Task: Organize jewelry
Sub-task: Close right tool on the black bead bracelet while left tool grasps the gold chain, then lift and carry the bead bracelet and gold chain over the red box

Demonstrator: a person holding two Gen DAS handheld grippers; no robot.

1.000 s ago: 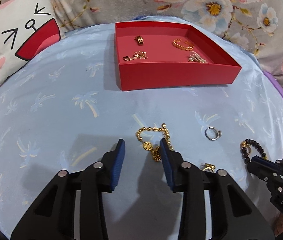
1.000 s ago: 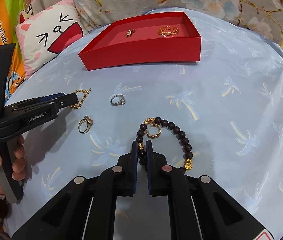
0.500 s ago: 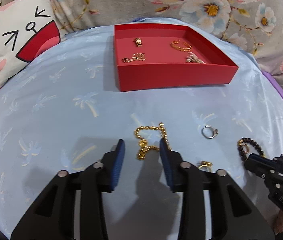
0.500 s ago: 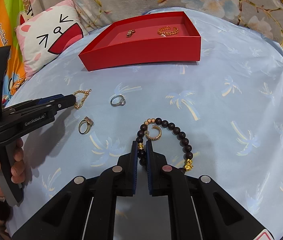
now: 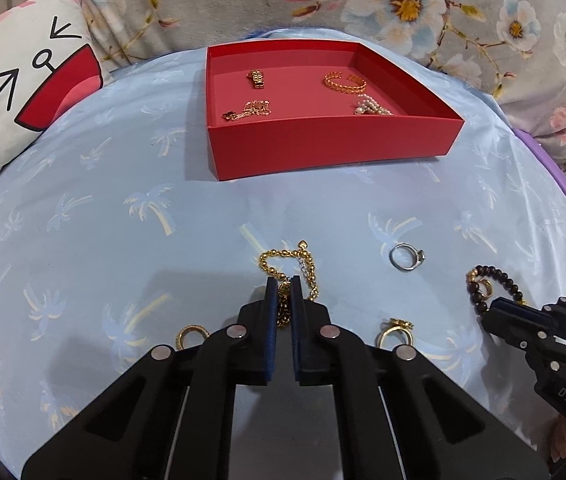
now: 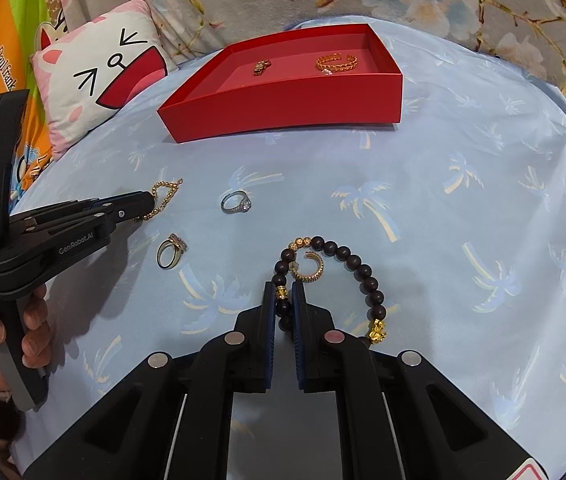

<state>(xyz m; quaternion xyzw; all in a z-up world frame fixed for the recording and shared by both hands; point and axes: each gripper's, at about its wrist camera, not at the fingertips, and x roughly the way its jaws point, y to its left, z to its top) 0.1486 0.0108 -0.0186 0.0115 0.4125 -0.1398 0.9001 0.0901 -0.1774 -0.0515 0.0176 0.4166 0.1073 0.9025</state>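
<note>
My left gripper (image 5: 283,286) is shut on a gold bead chain (image 5: 283,258) that lies on the blue cloth; it also shows in the right wrist view (image 6: 163,196), with the left gripper (image 6: 145,200) at its end. My right gripper (image 6: 284,290) is shut on a dark bead bracelet (image 6: 347,264) with gold charms; it shows at the right of the left wrist view (image 5: 495,280). A red tray (image 5: 323,148) at the back holds several gold pieces and a pearl piece (image 5: 371,108).
On the cloth lie a silver ring (image 5: 405,257), a gold ring (image 5: 393,328), another gold ring (image 5: 189,336) and a gold ear cuff (image 6: 310,268) inside the bracelet. A cat-face pillow (image 5: 23,92) sits back left. Floral fabric runs behind the tray.
My left gripper has closed from open onto the gold chain. The chain bunched slightly between the fingers. The right gripper stays shut on the bracelet.
</note>
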